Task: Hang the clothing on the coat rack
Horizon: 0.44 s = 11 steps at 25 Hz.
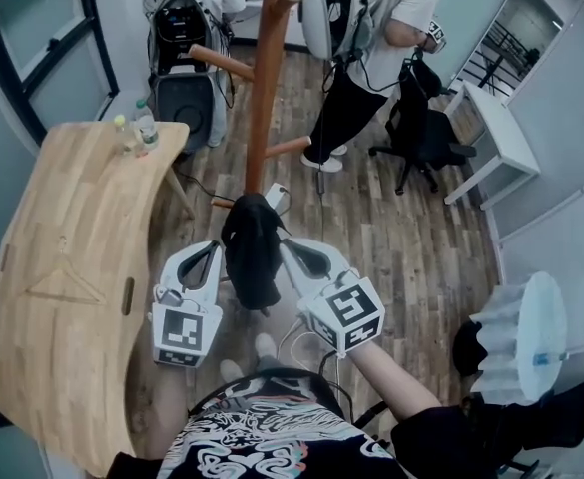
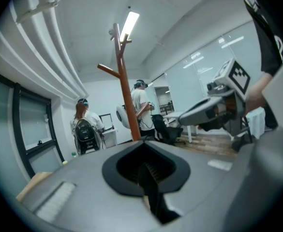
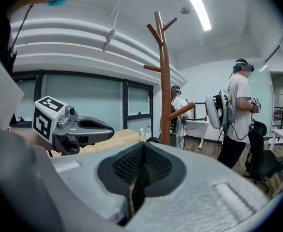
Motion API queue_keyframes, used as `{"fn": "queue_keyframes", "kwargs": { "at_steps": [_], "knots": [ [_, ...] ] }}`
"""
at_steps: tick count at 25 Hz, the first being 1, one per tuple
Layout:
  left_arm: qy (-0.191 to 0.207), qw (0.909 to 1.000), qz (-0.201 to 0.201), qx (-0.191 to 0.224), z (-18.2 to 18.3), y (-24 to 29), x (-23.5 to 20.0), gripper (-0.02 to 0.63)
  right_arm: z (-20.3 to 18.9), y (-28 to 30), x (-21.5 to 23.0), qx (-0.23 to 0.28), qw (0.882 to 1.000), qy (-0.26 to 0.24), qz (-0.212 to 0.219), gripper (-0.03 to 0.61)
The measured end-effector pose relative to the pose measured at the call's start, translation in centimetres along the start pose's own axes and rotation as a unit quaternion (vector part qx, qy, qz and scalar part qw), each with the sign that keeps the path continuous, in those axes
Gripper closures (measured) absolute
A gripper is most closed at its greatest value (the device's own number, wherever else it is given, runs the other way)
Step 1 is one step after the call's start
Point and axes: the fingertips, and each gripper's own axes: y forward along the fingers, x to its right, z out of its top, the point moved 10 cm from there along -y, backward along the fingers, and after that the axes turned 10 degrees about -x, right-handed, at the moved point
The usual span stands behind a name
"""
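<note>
Near the coat rack (image 1: 266,88), limp, bunched black clothing (image 1: 252,252).

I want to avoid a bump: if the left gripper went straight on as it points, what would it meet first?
Probably the coat rack's trunk, almost dead ahead of the left gripper beyond the black garment its tongs pinch; how far off is unclear.

Bright, even light from ceiling strip (image 2: 130,25) above left tongs (image 2: 145,167), strip blown out. Fisheye warp, dark vignette corners. Tong bodies nearest lens are soft.
</note>
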Motion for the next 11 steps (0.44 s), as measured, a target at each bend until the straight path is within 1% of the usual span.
{"fn": "queue_keyframes", "kwargs": {
  "at_steps": [3,11],
  "knots": [
    [-0.005,1.0000,0.005,0.002,0.1,0.0,-0.1,0.624,-0.3,0.0,0.1,-0.001,1.000,-0.001,0.003,0.580],
    [0.002,0.9999,0.016,-0.007,0.3,-0.2,0.8,0.624,-0.9,-1.2,0.8,0.009,1.000,-0.002,0.006,0.580]
  ]
}}
